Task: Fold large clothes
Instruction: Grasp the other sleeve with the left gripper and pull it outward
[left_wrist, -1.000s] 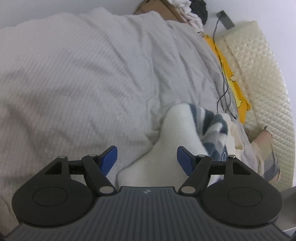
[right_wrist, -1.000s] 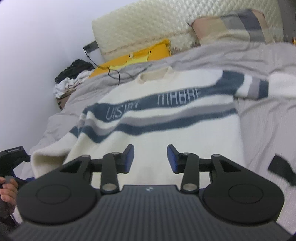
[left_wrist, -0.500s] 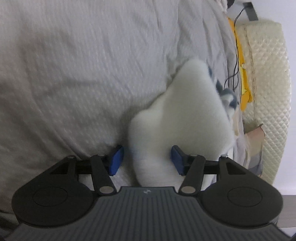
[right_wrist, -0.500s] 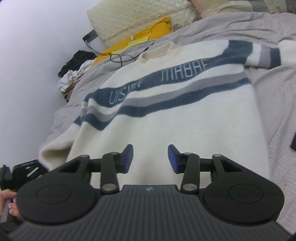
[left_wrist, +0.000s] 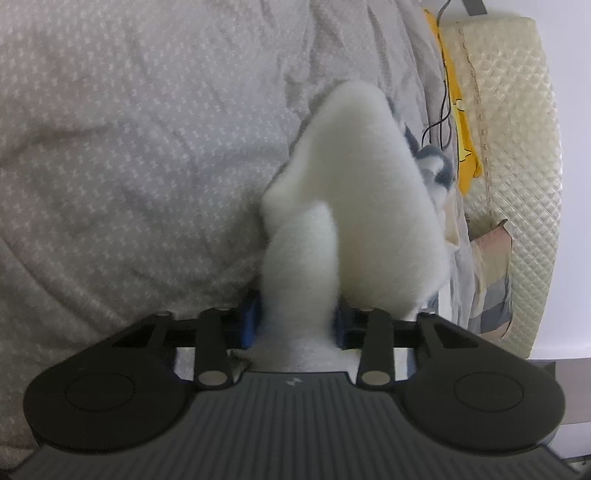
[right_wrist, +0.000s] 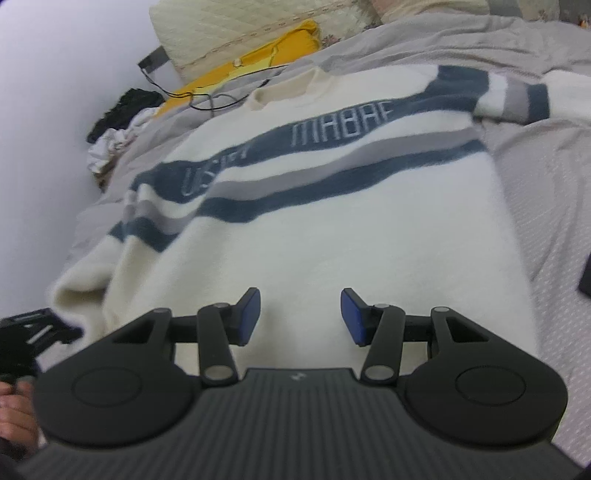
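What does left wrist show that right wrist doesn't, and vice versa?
Left wrist only: the left claw closing on the sweater's white sleeve, which bunches between its fingers; a plaid pillow at the right edge.
Right wrist only: the sweater spread flat, its striped chest with lettering, the open right claw over the hem, a clothes pile.
Both: grey bedspread, quilted headboard, yellow cloth.

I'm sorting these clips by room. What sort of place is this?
Most likely a bedroom: a cream striped sweater lies spread on a bed covered with a grey patterned bedspread, with a quilted cream headboard and a plaid pillow at its end.
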